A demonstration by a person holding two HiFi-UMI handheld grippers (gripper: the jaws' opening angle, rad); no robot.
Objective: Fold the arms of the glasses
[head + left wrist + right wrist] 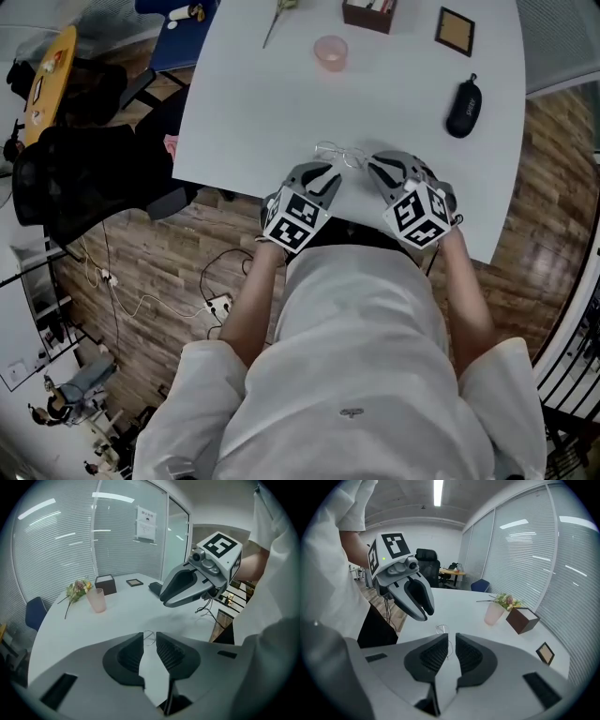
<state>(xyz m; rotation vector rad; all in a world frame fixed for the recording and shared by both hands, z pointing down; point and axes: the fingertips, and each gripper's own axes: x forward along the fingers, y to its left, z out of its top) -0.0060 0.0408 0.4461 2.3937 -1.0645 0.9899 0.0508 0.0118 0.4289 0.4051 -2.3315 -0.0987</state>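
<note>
Both grippers are in over the near edge of the desk (253, 112), tips angled toward each other, and the glasses (338, 153) sit right between them, thin wire close to the desk's front edge; whether they rest on the desk or hang just off it I can't tell. Start with the left gripper (331, 174): its fingers (129, 654) stand a narrow way apart, white desk showing down the gap, and one wire loop of the glasses fills the space right at the tips. It looks to touch both sides, but whether it is actually pinched I can't tell. Over to the right gripper (377, 169): its fingers (472, 656) are closer together, only a slim slot between them. A single thin wire of the glasses runs down that slot, close against one pad, with the rest of the glasses just beyond the tips. The slot is wider than the wire, so no squeeze on it shows. Each gripper's marker cube faces up toward the head camera, and bare forearms run back to short white sleeves. Well clear at the far side of the desk: a pink cup (330, 52), a brown box (368, 13), a small picture frame (455, 31), flowers (279, 14) and, off to the right, a black case (463, 106).
</note>
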